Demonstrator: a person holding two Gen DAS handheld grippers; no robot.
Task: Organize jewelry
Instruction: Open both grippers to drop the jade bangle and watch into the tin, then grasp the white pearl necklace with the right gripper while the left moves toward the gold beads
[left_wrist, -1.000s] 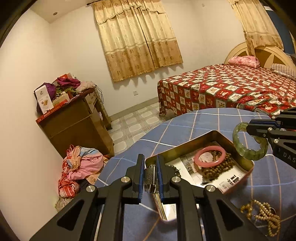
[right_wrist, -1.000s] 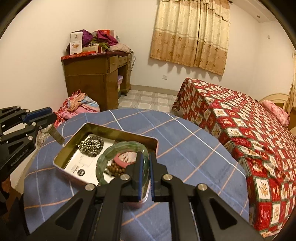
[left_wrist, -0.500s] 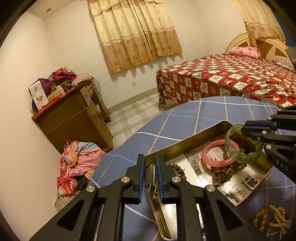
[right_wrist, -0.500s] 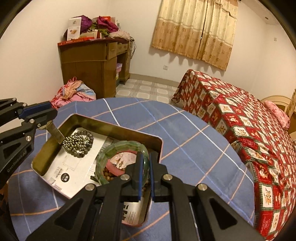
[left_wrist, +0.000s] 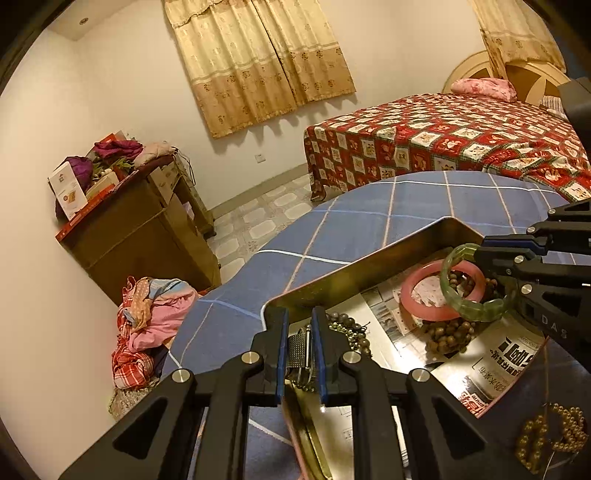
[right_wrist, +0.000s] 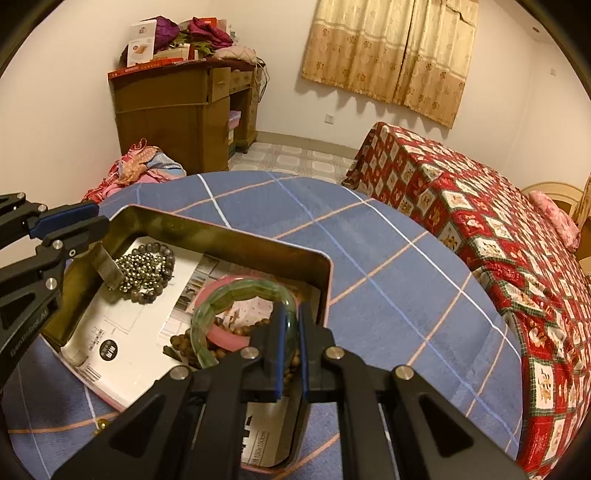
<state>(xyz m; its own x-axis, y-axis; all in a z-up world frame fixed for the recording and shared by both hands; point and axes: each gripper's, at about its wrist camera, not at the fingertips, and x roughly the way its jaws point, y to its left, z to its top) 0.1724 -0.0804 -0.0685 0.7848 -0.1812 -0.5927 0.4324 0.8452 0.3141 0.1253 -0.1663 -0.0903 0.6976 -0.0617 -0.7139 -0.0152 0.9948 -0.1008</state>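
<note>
1. The left tool (left_wrist: 299, 349) is clamped on a silver mesh watch strap (left_wrist: 298, 349); only a short length of strap shows between the blue pads, and the rest of the watch is hidden behind the fingers.
2. The right tool (right_wrist: 290, 349) is pinched together on a green bangle (right_wrist: 236, 290), held over the tin; the gripped part of the ring is covered by the fingers.
3. Both tools reach into a gold metal tin (right_wrist: 229, 236) on the blue checked bench (right_wrist: 388, 258).
4. Inside the tin, on printed paper, lie a pink bangle (left_wrist: 428, 312), a brown bead bracelet (left_wrist: 448, 334) partly under it, and a dark metallic bead string (right_wrist: 147, 267).
5. A gold bead strand (left_wrist: 550, 435) lies on the bench outside the tin, cut off by the lens edge.
</note>
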